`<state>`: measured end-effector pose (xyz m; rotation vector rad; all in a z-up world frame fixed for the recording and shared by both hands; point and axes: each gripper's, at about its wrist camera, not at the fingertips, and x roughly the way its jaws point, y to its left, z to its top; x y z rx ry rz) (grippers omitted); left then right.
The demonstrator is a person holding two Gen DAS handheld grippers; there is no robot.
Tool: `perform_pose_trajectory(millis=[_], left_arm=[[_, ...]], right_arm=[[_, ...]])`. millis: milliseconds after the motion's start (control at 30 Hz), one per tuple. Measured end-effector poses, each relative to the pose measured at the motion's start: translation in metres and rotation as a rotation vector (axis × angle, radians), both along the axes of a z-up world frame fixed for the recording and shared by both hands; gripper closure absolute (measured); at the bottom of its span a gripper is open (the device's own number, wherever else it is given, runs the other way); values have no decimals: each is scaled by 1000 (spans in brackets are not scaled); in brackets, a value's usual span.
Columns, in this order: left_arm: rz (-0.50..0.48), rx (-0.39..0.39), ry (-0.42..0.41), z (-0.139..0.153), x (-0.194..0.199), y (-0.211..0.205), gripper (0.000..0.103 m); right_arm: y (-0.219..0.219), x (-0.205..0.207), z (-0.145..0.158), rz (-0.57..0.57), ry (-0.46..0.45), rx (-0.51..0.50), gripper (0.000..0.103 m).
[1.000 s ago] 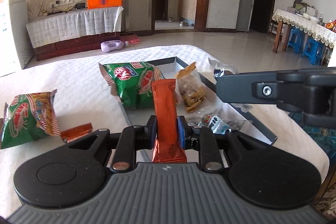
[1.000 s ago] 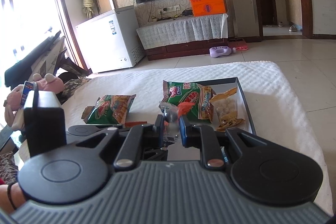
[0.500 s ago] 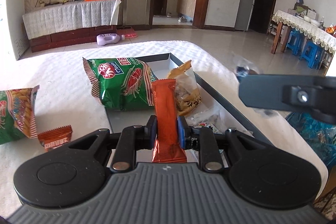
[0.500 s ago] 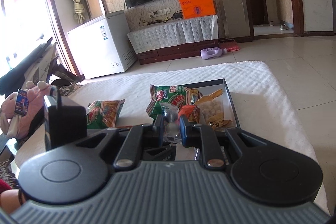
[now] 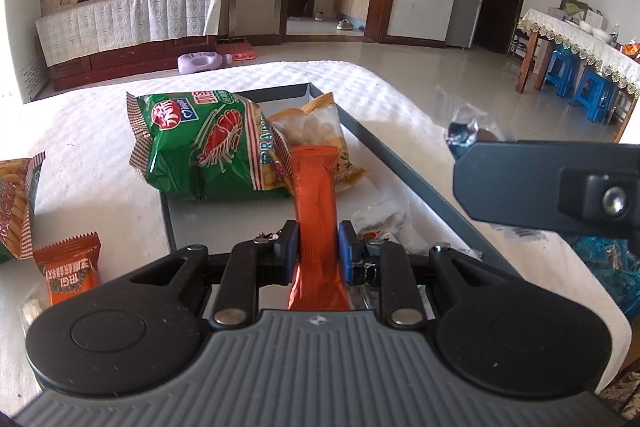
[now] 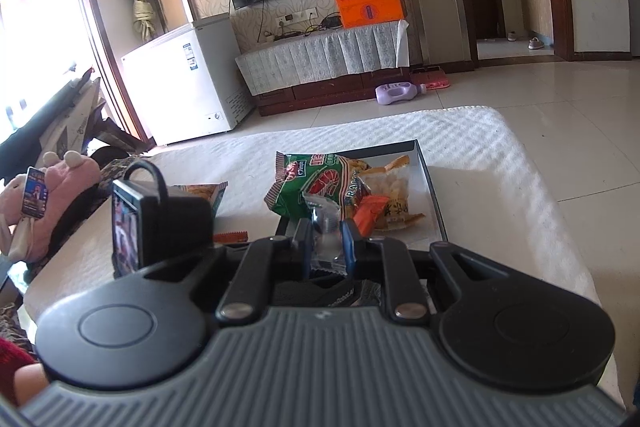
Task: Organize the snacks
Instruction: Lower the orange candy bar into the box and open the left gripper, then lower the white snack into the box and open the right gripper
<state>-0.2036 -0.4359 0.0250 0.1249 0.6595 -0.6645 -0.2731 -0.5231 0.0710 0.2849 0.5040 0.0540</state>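
My left gripper (image 5: 318, 247) is shut on a long orange snack packet (image 5: 316, 195) that stands upright between its blue pads, over the near end of the grey tray (image 5: 400, 171). In the tray lie a green shrimp-chip bag (image 5: 208, 143), a clear bag of yellow snacks (image 5: 320, 131) and small clear wrappers (image 5: 384, 223). My right gripper (image 6: 326, 239) is shut on a small clear-wrapped candy (image 6: 326, 223), held above the tray's near right side. That candy (image 5: 464, 131) also shows in the left wrist view, at the tip of the right gripper.
A second green bag (image 5: 16, 199) and a small orange packet (image 5: 70, 271) lie on the white tablecloth left of the tray. The table edge (image 5: 520, 239) runs close along the tray's right side. A pink plush toy (image 6: 60, 171) sits past the table's left side.
My left gripper has moved toward the tray with the orange packet, so the loose bag and small packet have slid to the left of its view. The right gripper has hardly moved.
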Motion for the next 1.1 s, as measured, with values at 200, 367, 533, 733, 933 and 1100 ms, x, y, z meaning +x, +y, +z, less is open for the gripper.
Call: perform_pose_trajectory(millis=[200,367,533,733,933,1100], left_arm=[[0,7,-12,-1,1,1,71],[6,11,-47,5,-5,13,52],[22,6,-51,10,-5,26,47],[32,6,-72,18,-9,40,39],[32,-3,-74,27,-17,62,38],[31,-5,-88,34,-27,88,38]], right_arm=[[1,1,-1,2,2,4,84],[6,4,-1,15,3,3,84],[11,8,-3,20,8,3,84],[17,12,-4,20,18,-1,83],[18,21,-12,11,50,-9,83],[13,33,-23,-15,90,-24,83]])
